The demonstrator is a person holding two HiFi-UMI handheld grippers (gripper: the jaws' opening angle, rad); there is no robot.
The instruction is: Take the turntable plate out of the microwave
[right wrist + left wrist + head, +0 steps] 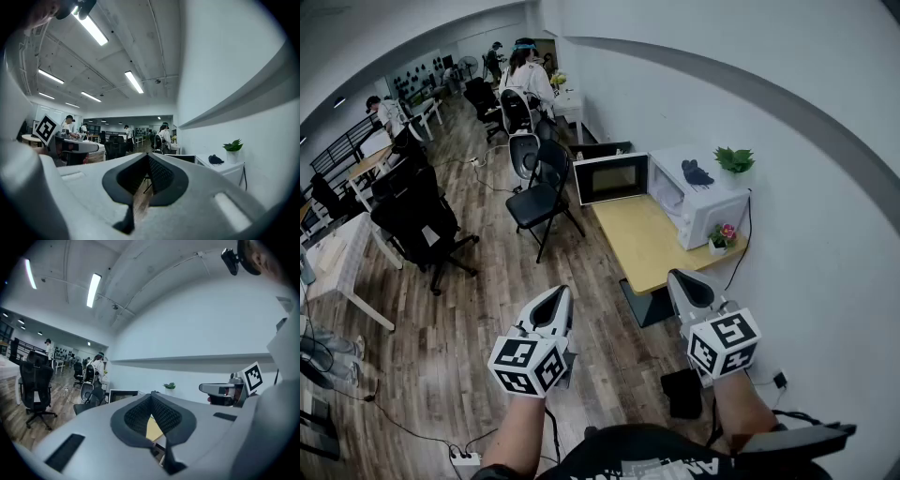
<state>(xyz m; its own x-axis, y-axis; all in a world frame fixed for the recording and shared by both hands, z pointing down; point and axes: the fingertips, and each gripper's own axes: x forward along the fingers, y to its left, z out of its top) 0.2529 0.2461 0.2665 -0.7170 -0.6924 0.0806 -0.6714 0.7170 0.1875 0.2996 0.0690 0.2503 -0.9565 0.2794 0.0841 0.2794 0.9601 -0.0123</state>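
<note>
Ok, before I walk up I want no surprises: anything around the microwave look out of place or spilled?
Nothing looks spilled or askew. The microwave on the yellow table has its door swung wide open, and a potted plant and a small dark object sit on its top.

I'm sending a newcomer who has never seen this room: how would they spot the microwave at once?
Look along the white wall on the right to the yellow-topped table. The microwave is the white box at its far end, its door swung open toward the black chair. Nothing else there carries a green plant on top.
</note>
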